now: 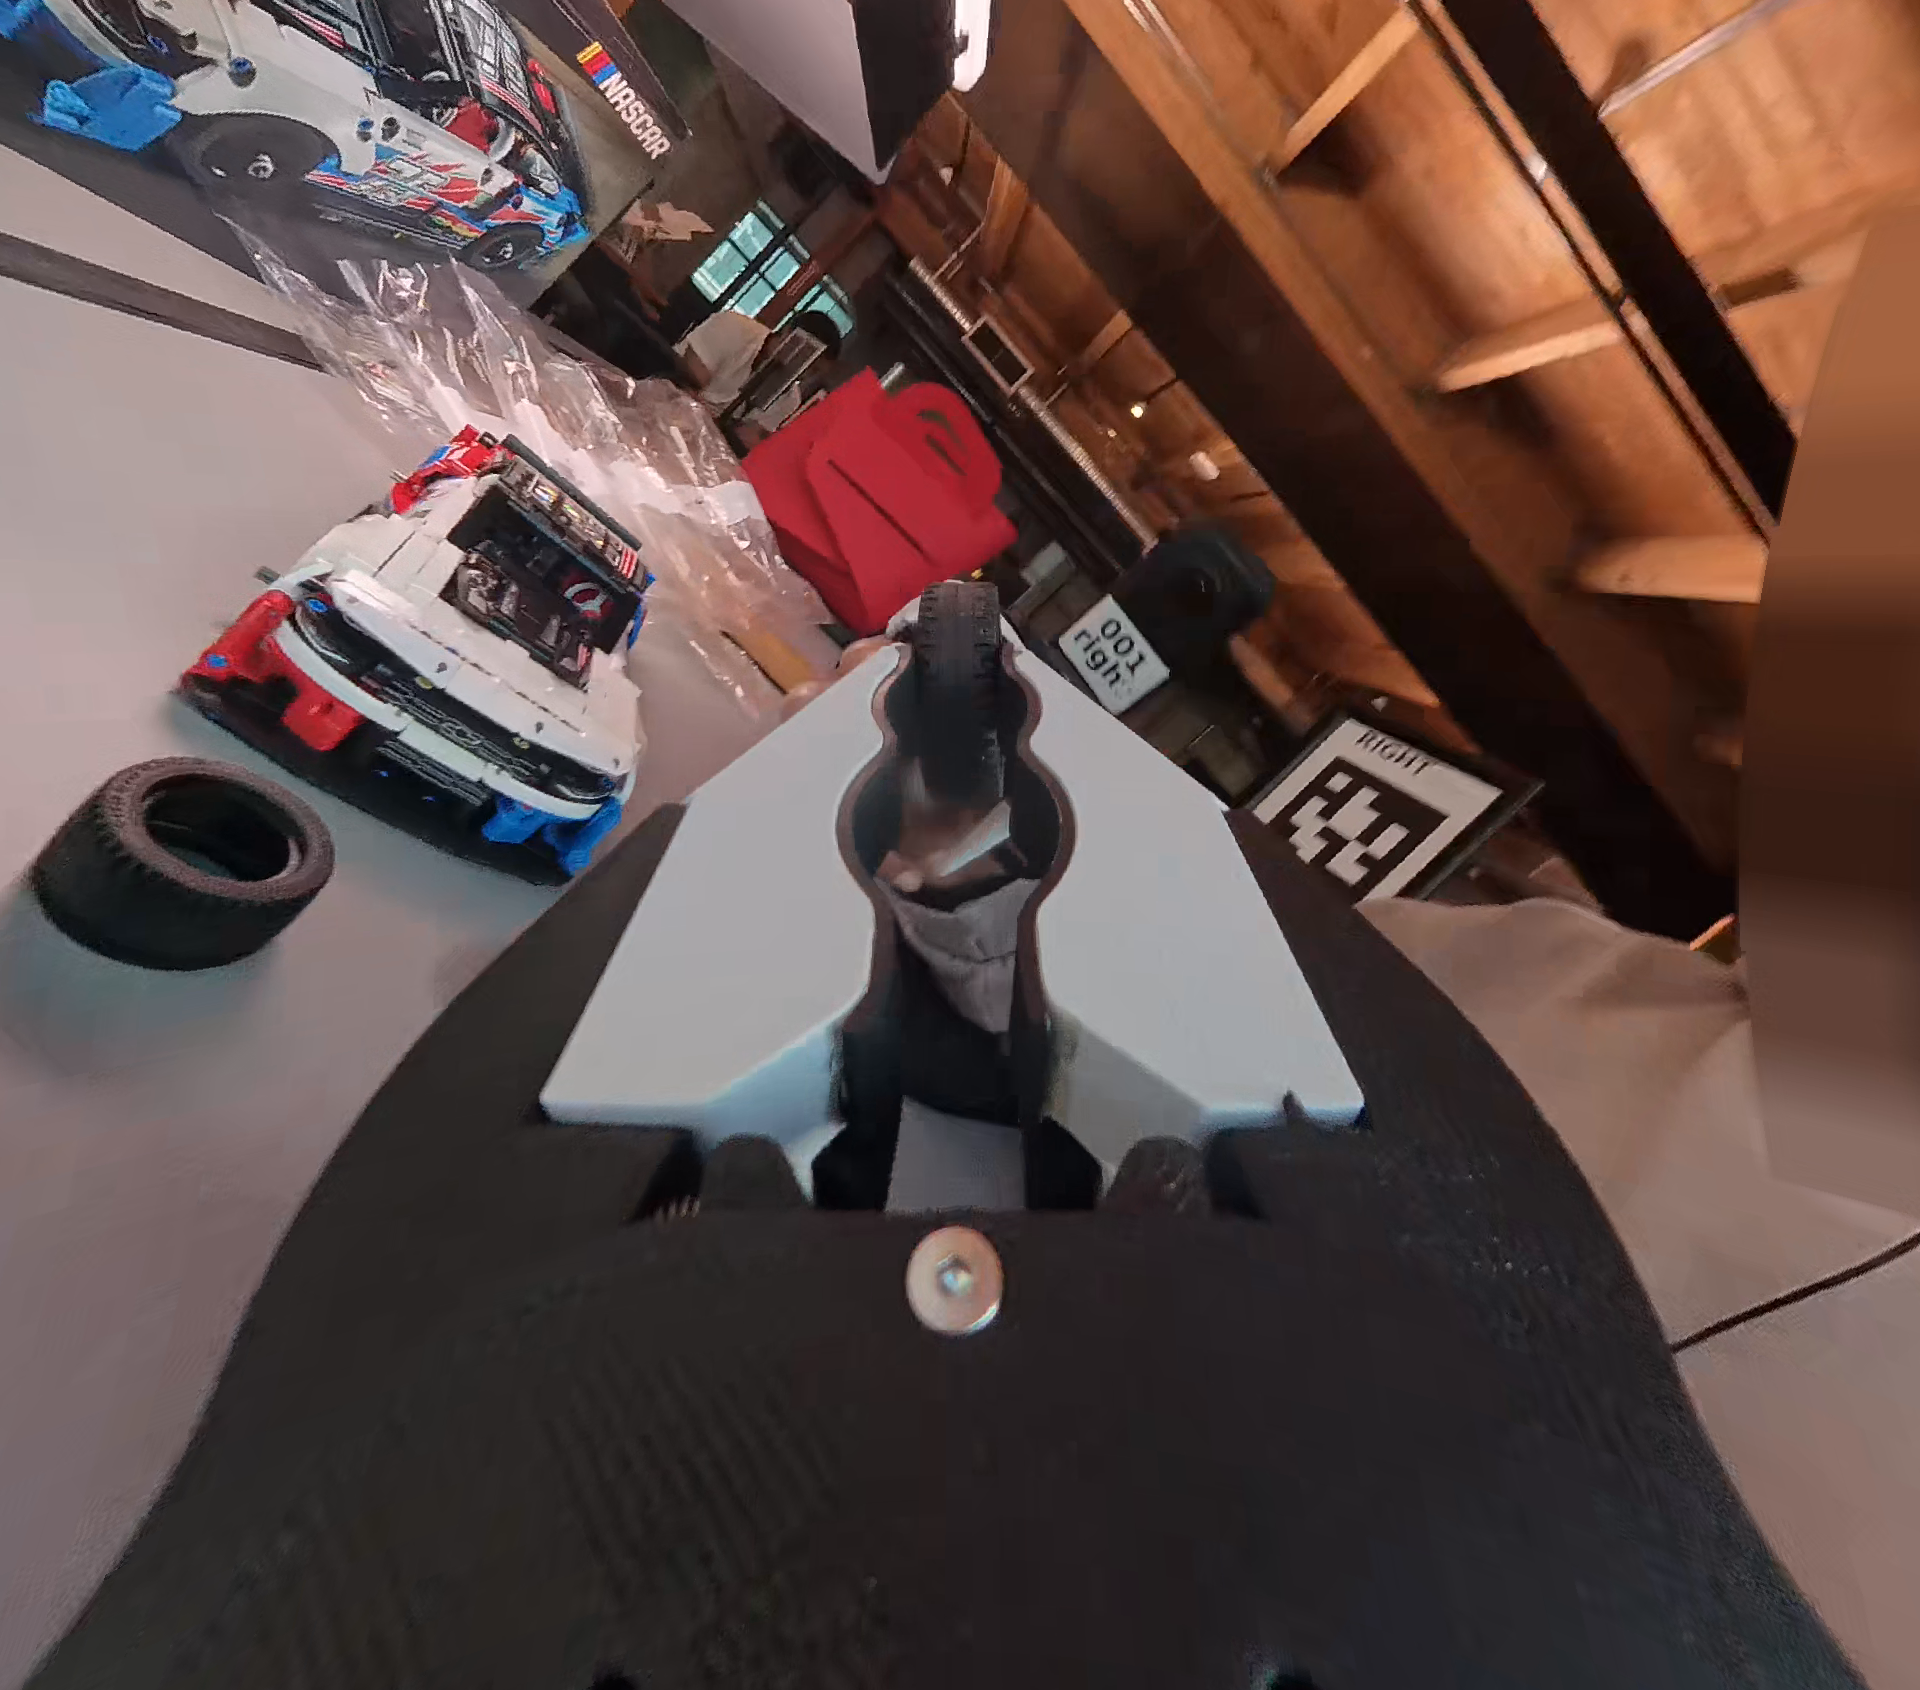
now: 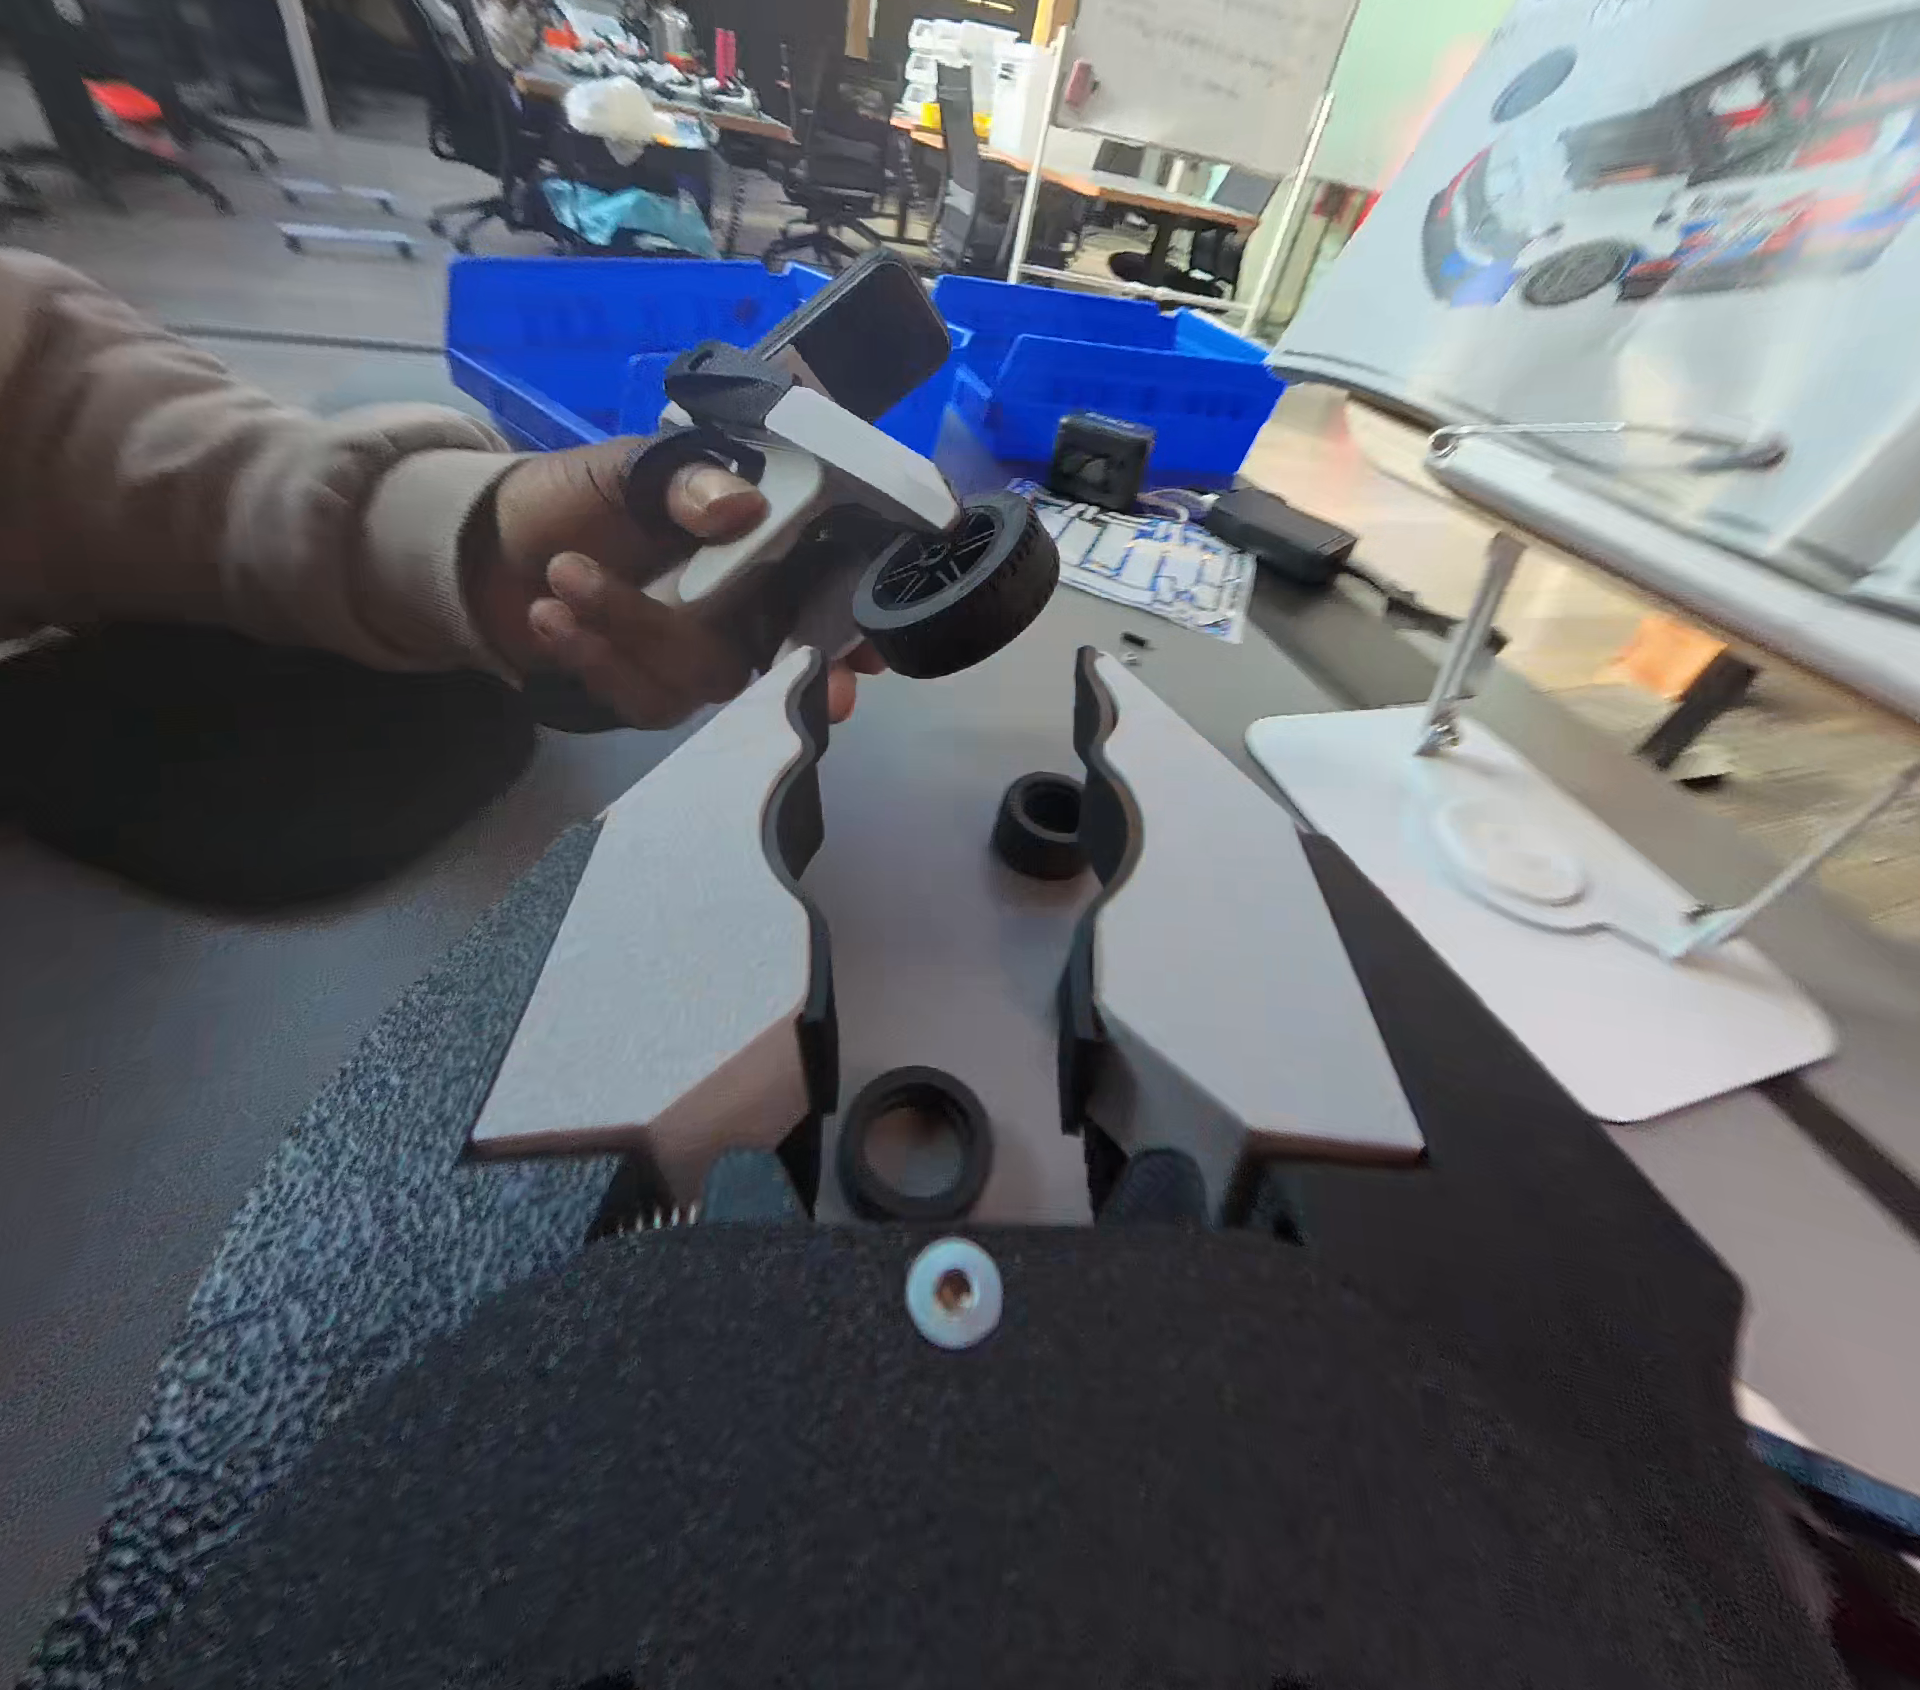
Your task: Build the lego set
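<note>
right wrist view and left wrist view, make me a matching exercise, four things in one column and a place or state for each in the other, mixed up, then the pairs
Things:
1. left hand-held gripper
2. right hand-held gripper
3. model car
4. instruction booklet

Places or states:
A. propped open on a white stand
B. shut on an assembled wheel, held up in the air
C. open, empty, above two loose tyres on the table
D. standing on the table beside a loose tyre

Pairs: 1-B, 2-C, 3-D, 4-A
</note>
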